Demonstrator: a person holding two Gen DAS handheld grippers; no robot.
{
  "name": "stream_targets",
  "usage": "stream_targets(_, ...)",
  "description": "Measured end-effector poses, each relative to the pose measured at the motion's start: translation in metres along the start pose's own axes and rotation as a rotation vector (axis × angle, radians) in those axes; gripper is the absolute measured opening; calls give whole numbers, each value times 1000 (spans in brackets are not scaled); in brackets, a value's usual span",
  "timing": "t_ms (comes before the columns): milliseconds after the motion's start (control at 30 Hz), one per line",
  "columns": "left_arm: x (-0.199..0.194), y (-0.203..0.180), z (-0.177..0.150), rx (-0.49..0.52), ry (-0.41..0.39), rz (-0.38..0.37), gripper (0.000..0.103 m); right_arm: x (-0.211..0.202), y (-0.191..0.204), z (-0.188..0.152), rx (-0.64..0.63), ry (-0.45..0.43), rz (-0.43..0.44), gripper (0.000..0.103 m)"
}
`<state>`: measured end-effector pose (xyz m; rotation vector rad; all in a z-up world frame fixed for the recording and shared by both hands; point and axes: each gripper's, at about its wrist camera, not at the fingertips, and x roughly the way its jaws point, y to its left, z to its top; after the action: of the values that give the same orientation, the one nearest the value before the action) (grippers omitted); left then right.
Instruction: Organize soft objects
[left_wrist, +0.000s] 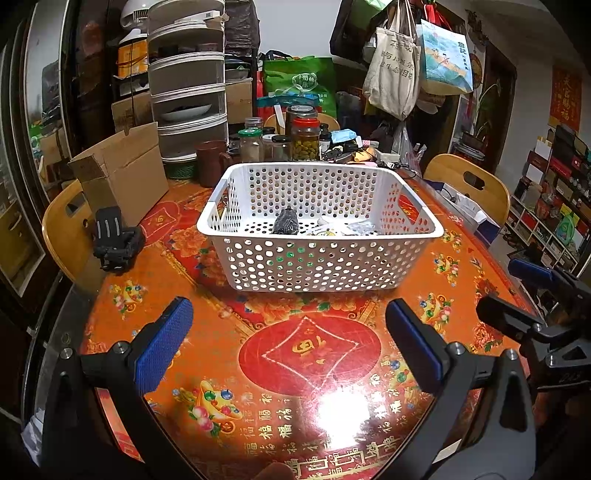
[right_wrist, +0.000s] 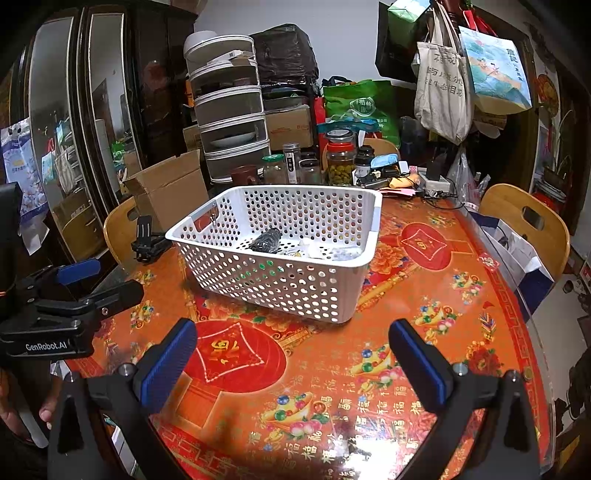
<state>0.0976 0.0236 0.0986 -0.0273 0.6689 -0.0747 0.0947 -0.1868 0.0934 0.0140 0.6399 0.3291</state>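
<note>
A white perforated basket (left_wrist: 236, 258) stands on the red patterned table; it also shows in the right wrist view (right_wrist: 273, 284). Inside lie a dark rolled soft item (left_wrist: 285, 221) (right_wrist: 265, 240) and some small white and grey soft items (left_wrist: 347, 228) (right_wrist: 321, 251). My left gripper (left_wrist: 288, 343) is open and empty, held above the table in front of the basket. My right gripper (right_wrist: 291, 354) is open and empty, in front of the basket and to its right. Each gripper shows in the other's view: the right one (left_wrist: 532, 299), the left one (right_wrist: 85, 284).
An open cardboard box (left_wrist: 122, 170) and a black clamp-like device (left_wrist: 116, 236) sit at the table's left. Jars (left_wrist: 304, 138), a brown mug (left_wrist: 210, 162) and clutter line the far edge. Wooden chairs (left_wrist: 469, 184) (left_wrist: 68, 229) stand at both sides.
</note>
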Motion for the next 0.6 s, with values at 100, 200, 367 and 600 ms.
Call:
stream_targets(100,-1,0,0,2,0,-2,103,0,-1,-2,-2,2,0,103)
stream_targets(200,-1,0,0,2,1,-1,103,0,-1,-2,-2,2,0,103)
stream_targets(367,-1,-1,-1,5,3,-3,103,0,-1,-3,-6,3,2,103)
stream_targets(600,-2,-2,-2,6,5,-5,103,1,-2,-4,-9,8,3,103)
